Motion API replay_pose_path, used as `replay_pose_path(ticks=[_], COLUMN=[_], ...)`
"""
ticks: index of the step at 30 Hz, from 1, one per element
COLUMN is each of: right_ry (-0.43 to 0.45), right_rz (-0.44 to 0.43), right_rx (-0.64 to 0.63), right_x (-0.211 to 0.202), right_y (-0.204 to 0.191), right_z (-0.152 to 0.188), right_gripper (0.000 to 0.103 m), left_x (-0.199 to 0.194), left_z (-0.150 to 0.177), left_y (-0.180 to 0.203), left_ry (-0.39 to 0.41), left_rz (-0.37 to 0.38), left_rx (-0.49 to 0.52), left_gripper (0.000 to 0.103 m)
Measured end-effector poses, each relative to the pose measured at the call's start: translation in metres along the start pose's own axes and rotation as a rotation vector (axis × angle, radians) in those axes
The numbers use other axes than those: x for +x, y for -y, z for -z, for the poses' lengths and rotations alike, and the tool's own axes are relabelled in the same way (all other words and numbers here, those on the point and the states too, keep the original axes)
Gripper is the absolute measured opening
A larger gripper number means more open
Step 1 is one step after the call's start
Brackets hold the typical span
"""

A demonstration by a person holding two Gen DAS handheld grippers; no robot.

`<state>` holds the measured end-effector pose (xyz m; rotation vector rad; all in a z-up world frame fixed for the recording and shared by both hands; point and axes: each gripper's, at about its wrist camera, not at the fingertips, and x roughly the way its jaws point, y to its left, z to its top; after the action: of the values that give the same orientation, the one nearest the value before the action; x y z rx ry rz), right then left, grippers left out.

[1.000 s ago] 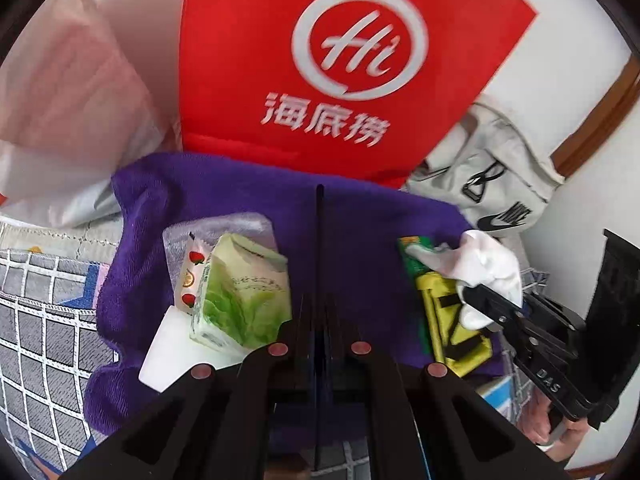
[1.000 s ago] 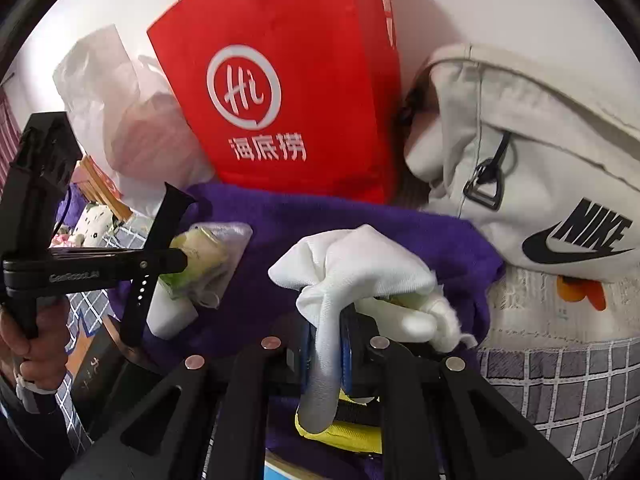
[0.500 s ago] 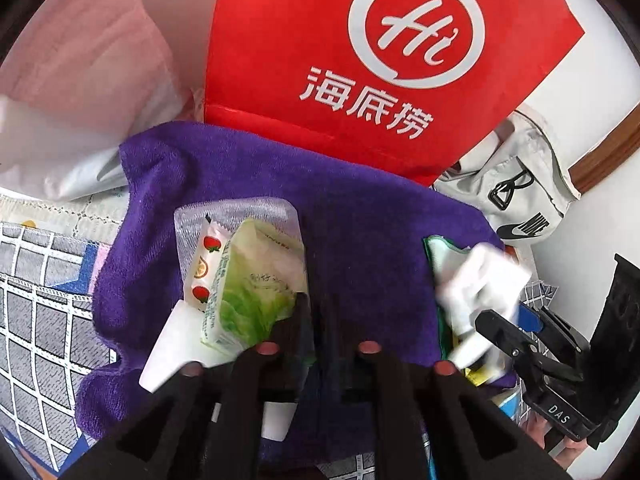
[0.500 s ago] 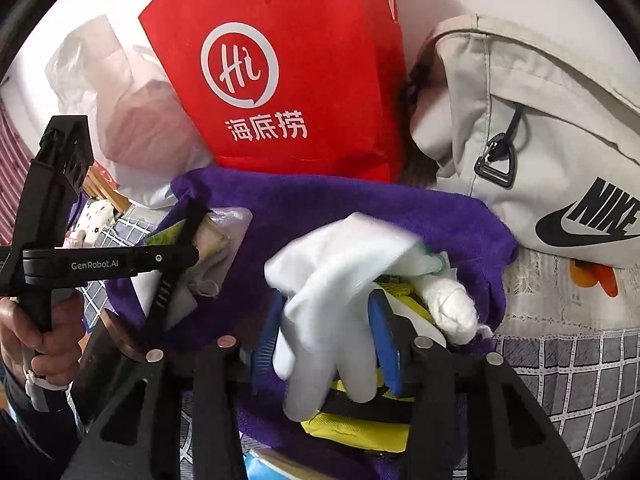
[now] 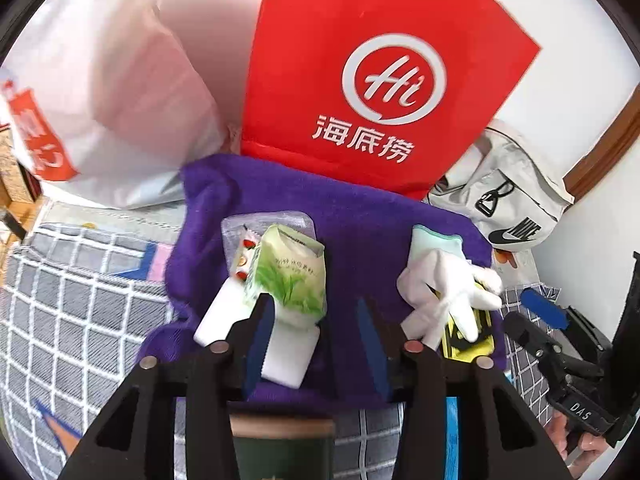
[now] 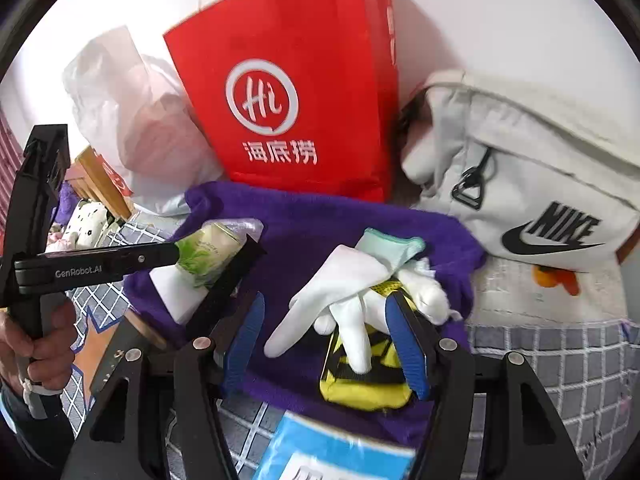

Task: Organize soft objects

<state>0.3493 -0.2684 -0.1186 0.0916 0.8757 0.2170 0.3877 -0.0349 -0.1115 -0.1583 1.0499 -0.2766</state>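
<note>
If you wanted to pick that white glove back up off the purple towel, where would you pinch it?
Probably at the white glove's flat palm, coming down from above with the right gripper, whose jaws have just been opening and now stand clear of it. The palm is the broadest bunched part; the fingers splay loosely over the yellow item and would likely slip.

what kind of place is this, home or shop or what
Probably a bedroom at home: the purple towel lies on a grey checked bed cover, with a red paper shopping bag and a cream fabric Nike bag against the white wall.
</note>
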Motion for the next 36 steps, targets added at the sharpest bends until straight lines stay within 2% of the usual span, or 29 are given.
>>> replay_pose_path(ticks=[3, 6, 7, 8, 10, 15, 17, 18, 22, 26, 31, 36], right_ry=[0.011, 0.017, 0.019, 0.022, 0.035, 0.085, 0.110, 0.118, 0.128, 0.147, 0.157, 0.171], right_rz=[0.025, 0.010, 0.016, 0.024, 0.039, 0.074, 0.096, 0.109, 0.172, 0.208, 0.247, 0.244], right_rx=[0.011, 0.012, 0.016, 0.020, 0.022, 0.005, 0.019, 0.024, 0.043, 0.053, 0.071, 0.079], right_x=[-0.020, -0.040, -0.048, -0.055, -0.070, -0.111, -0.128, -0.135, -0.163, -0.187, -0.212, -0.230], right_y=[-0.006, -0.016, -0.019, -0.022, -0.029, -0.047, -0.052, -0.053, -0.059, -0.063, -0.067, -0.069], right_z=[0.006, 0.016, 0.020, 0.024, 0.034, 0.064, 0.077, 0.082, 0.107, 0.131, 0.159, 0.176], right_gripper=[0.062, 0.063, 0.066, 0.075, 0.086, 0.092, 0.101, 0.102, 0.103, 0.103, 0.103, 0.103], left_x=[-0.022, -0.048, -0.055, -0.062, -0.081, -0.120, -0.133, -0.141, -0.159, -0.178, -0.200, -0.218], left_z=[0.013, 0.029, 0.034, 0.039, 0.054, 0.089, 0.102, 0.111, 0.141, 0.169, 0.203, 0.228], left_y=[0.005, 0.012, 0.013, 0.016, 0.020, 0.032, 0.037, 0.041, 0.055, 0.061, 0.068, 0.076], left_ry=[0.022, 0.051, 0.063, 0.074, 0.097, 0.156, 0.177, 0.186, 0.217, 0.258, 0.302, 0.345], left_rz=[-0.023, -0.040, -0.046, -0.053, -0.067, -0.077, -0.090, -0.098, -0.140, -0.163, -0.198, -0.242], left_rx=[0.025, 0.049, 0.052, 0.057, 0.070, 0.090, 0.103, 0.111, 0.162, 0.168, 0.176, 0.196], left_gripper=[0.049, 0.057, 0.058, 0.061, 0.063, 0.072, 0.076, 0.078, 0.082, 0.091, 0.094, 0.094])
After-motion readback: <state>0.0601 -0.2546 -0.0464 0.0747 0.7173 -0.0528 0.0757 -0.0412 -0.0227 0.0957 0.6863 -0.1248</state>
